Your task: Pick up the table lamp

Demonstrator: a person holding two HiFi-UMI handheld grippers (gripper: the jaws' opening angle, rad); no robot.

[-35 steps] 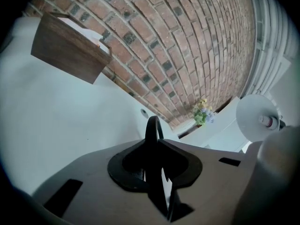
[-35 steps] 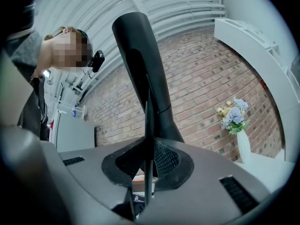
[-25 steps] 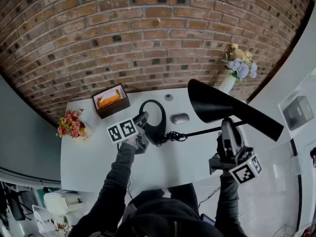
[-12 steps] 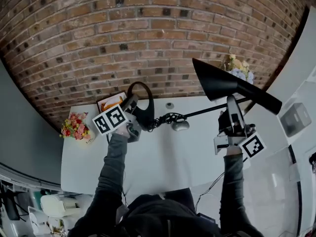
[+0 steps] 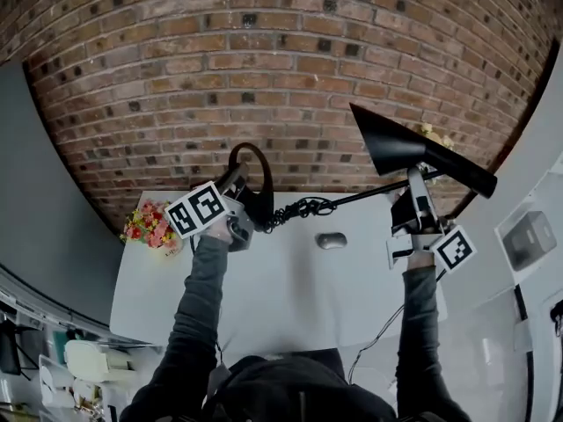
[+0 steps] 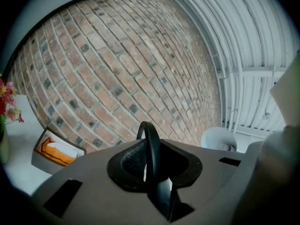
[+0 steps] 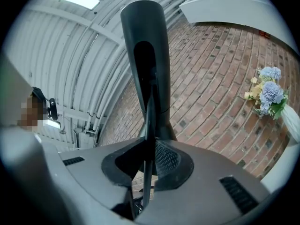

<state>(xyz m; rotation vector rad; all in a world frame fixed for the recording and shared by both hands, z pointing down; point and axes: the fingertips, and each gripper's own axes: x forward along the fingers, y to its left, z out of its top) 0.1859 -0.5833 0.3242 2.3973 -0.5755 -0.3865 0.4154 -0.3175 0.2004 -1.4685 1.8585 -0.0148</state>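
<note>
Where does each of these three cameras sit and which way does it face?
Head view: on the person's head, looking down over the table toward the brick wall; both arms, left hand-held gripper and right hand-held gripper show.
Left gripper view: on the left one, looking along jaws shut on the lamp's ring base, toward the wall.
Right gripper view: on the right one, looking past its jaws up the gripped lamp stem to the shade.
Shared: lamp and brick wall, in all three.

Table lamp [image 5: 391, 145] — now higher, off the table [image 5: 290, 280].
</note>
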